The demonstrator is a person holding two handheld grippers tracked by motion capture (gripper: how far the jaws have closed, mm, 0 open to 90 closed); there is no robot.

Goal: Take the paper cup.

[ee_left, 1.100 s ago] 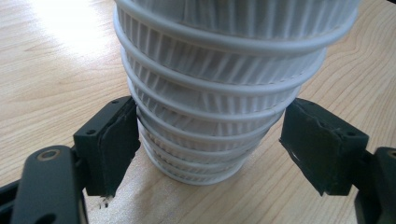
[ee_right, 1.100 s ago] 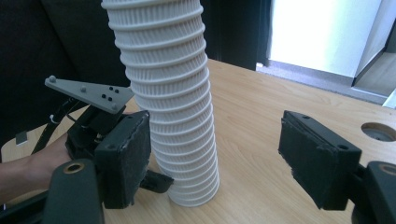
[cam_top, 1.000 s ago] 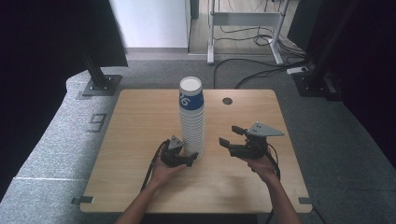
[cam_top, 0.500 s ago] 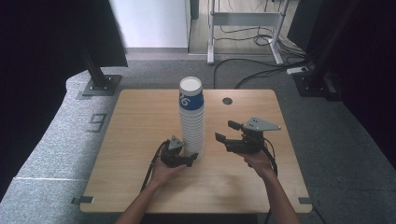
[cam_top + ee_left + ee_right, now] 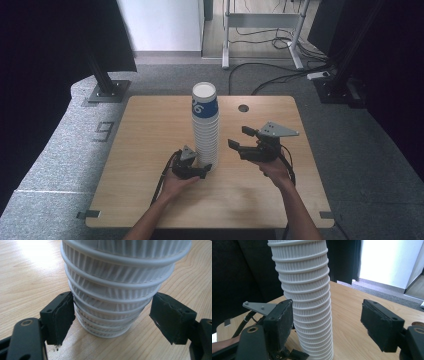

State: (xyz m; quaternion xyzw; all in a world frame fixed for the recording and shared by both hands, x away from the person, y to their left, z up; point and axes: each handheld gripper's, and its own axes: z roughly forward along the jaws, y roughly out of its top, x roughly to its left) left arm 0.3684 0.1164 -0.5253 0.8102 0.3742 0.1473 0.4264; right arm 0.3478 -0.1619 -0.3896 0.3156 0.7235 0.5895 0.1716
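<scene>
left gripper [image 5: 204, 170]: low on the table [image 5: 150, 125], jaws apart around the cup stack's base, one pad touching | cup stack [image 5: 205, 127]: mid-table, tall, light, ribbed paper, likely crushable and tippy; best steadied low, lifted higher | right gripper [image 5: 239, 138]: raised, level, jaws wide apart, facing the stack's middle
</scene>
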